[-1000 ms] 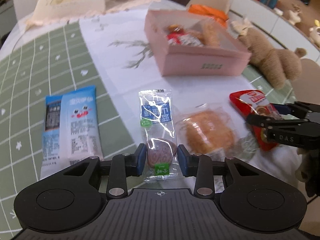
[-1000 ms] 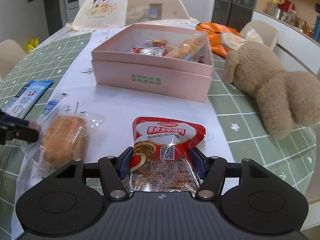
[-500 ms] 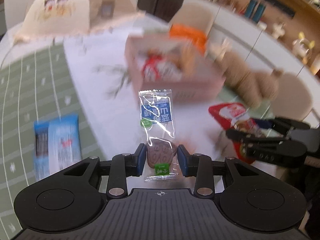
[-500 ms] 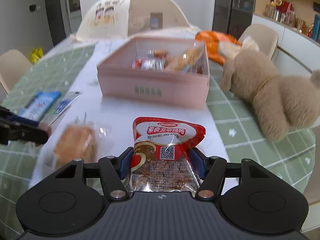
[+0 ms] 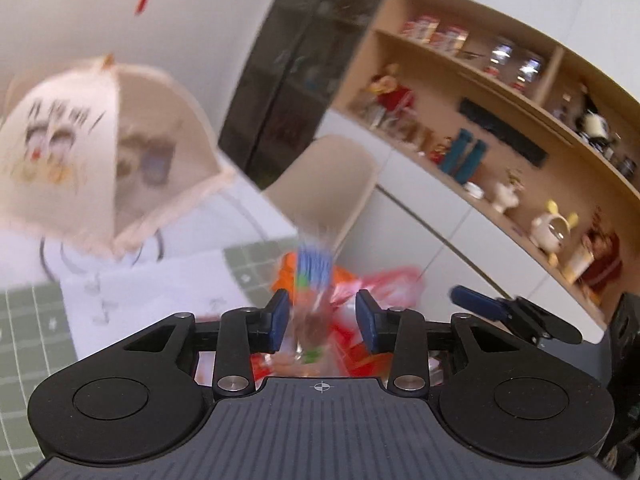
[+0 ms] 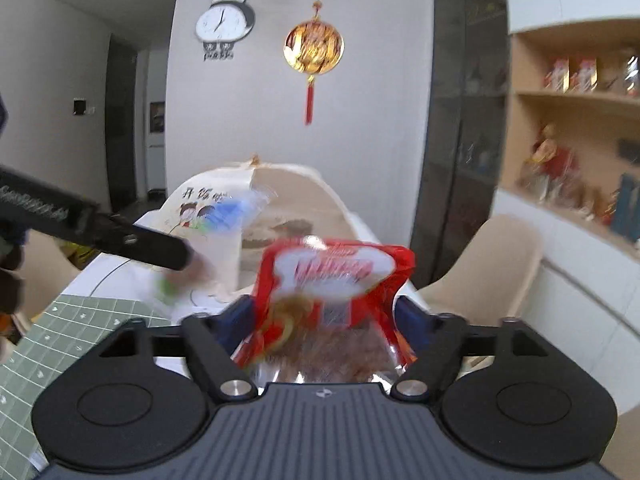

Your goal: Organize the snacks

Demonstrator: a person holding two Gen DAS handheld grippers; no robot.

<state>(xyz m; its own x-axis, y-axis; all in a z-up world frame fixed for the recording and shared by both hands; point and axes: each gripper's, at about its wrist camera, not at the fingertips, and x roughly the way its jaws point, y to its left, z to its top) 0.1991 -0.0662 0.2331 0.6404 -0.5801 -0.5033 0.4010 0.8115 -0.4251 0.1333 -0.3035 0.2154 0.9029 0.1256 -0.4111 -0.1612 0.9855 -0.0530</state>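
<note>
My left gripper [image 5: 322, 320] has its pads apart, and the clear blue-labelled snack packet [image 5: 314, 280] sits blurred between them, touching neither pad. In the right wrist view the same packet [image 6: 226, 216] shows at the tip of the left gripper's fingers [image 6: 152, 246]. My right gripper [image 6: 324, 316] is shut on the red snack bag [image 6: 332, 280] and holds it raised and tilted up. The red bag also shows blurred in the left wrist view [image 5: 384, 284], with the right gripper's fingers [image 5: 480, 304] to its right. The pink box is out of view.
A mesh food cover [image 5: 92, 152] stands at the back of the table [image 5: 32, 320], and also shows in the right wrist view [image 6: 288, 196]. A beige chair [image 6: 480, 268] stands behind. A wall shelf [image 5: 520, 140] with ornaments runs along the right.
Both grippers lifted and tilted up from the table with their snacks. The left gripper's pads have spread apart around the clear packet. The pink box dropped out of view.
</note>
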